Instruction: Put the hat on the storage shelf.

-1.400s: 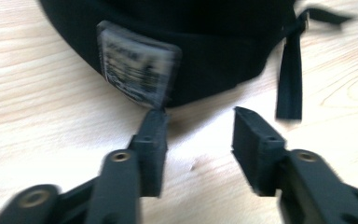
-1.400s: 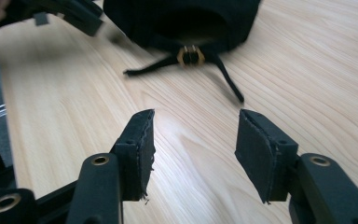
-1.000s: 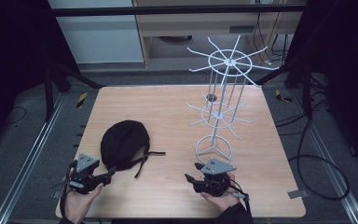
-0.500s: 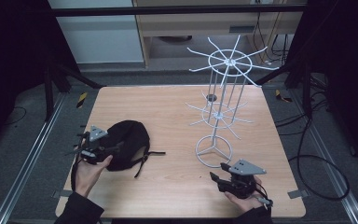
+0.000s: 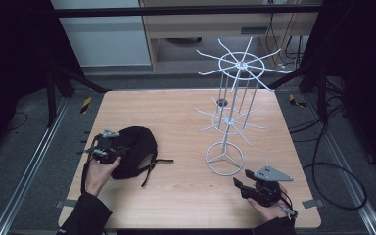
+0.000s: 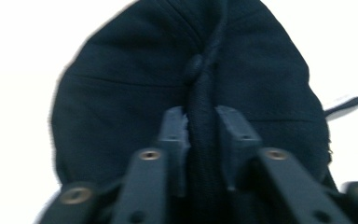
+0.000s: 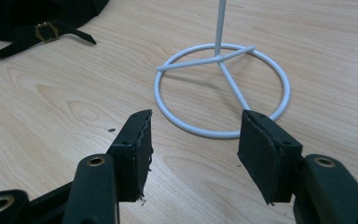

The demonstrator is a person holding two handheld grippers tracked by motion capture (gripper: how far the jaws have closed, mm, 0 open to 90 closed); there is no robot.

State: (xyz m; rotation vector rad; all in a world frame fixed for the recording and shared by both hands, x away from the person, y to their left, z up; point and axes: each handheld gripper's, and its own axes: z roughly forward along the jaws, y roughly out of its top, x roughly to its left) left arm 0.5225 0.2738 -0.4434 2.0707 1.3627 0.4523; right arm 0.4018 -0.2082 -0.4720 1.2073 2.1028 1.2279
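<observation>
A black cap [image 5: 137, 149] with a strap lies on the left half of the wooden table [image 5: 176, 117]. My left gripper [image 5: 108, 149] sits at the cap's left edge; its jaws have just been closing and now pinch a fold of the black cap [image 6: 196, 84], as the left gripper [image 6: 200, 130] view shows. A white wire hat stand [image 5: 232, 103] rises right of centre, with its ring base [image 7: 221, 88] on the wood. My right gripper [image 5: 242, 185] hovers low near the front right corner, open, its jaws [image 7: 193, 140] pointing at that base with nothing between them.
The cap's buckled strap [image 7: 42, 35] trails toward the table's middle. Metal rails [image 5: 34, 161] run along both sides of the table. Cables [image 5: 323, 161] lie on the floor at the right, and cabinets [image 5: 107, 34] stand behind the table.
My left hand moved forward from the front left corner onto the cap and its jaws closed on the fabric. My right hand slid rightward along the front edge.
</observation>
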